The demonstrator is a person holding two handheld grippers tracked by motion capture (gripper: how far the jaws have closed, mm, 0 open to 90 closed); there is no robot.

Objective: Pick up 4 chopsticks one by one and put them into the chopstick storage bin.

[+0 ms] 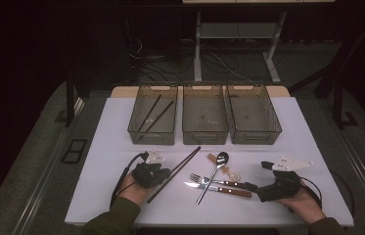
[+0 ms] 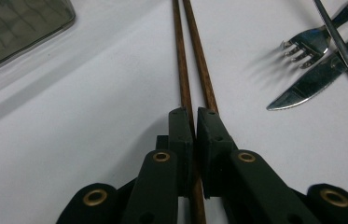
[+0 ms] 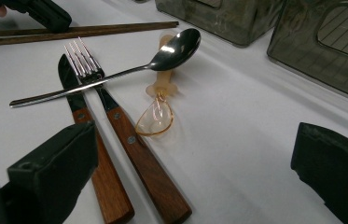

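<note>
Spanning a dark room, white table.

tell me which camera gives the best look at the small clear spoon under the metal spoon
The right gripper view: the clear spoon lies close and sharp, its amber-rimmed bowl near the camera and its pale handle running under the metal spoon. The high view shows it as a small pale smudge beside the metal spoon.

My table is lit from above while the room beyond stays dark. Soft shadows trail my fork (its tines glare brightly). My right gripper's own jaws look blurred up close.
</note>
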